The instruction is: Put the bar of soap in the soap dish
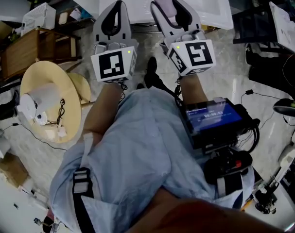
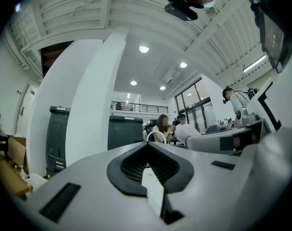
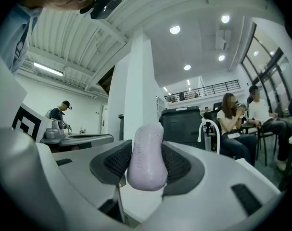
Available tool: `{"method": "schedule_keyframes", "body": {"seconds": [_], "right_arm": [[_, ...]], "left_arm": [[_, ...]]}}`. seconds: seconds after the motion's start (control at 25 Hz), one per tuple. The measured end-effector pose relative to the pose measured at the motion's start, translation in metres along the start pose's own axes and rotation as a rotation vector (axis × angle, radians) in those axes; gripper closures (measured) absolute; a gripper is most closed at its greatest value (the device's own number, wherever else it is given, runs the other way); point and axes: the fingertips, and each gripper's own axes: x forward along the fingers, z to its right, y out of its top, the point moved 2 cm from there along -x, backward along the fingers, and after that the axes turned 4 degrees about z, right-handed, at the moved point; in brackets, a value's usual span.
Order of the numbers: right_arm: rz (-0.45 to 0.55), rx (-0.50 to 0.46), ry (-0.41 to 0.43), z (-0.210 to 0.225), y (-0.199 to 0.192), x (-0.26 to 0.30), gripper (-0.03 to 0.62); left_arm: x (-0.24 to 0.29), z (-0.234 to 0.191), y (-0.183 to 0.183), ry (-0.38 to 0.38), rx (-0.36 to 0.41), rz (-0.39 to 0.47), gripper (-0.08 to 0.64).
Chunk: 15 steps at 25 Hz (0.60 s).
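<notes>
carry step: my right gripper (image 1: 170,4) clamps the lilac soap bar (image 3: 146,158), left gripper (image 2: 148,163) jaws pinched together, empty; next i must find the dish, unseen here.

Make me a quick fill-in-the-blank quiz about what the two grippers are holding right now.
1. The right gripper clamps the bar of soap, while the left gripper holds ____.
2. The left gripper's jaws are ____.
3. The screen at the person's waist glows ____.

Missing words: nothing; shut; blue.
</notes>
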Motion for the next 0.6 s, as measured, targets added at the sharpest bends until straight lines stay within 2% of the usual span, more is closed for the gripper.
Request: {"method": "schedule_keyframes", "body": {"seconds": [0.36,0.6], "right_arm": [[0.003,0.024,0.054,0.066,0.002,0.05,0.388],[0.034,0.009,0.101,0.066,0.01,0.066,0.388]], "left_arm": [[0.082,0.013,-0.01,0.024,0.041,-0.012,0.552],[0.088,0.005,0.0,0.058,0.059,0.012,0.552]]}}
